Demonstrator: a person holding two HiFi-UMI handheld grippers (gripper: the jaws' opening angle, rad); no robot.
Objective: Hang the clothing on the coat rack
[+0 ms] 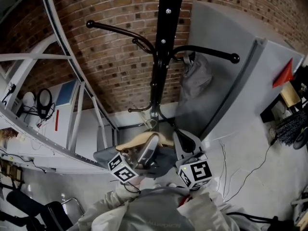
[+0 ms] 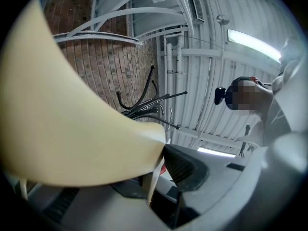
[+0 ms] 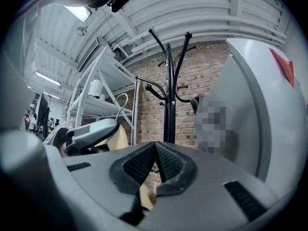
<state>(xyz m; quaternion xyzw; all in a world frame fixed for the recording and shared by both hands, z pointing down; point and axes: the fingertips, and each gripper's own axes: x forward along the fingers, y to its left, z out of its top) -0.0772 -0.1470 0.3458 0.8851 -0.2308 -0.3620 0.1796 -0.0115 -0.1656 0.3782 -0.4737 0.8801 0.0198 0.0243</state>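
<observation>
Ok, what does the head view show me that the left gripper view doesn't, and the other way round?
Head view only: the grey clothing draped under the wooden hanger, and a grey item already hanging on the rack's right arm. Left gripper view only: the ribbed pad pressed against the wooden hanger's edge, so the left gripper is gripping it; also a ceiling light. Both: the wooden hanger, the black coat rack and the brick wall behind it.
</observation>
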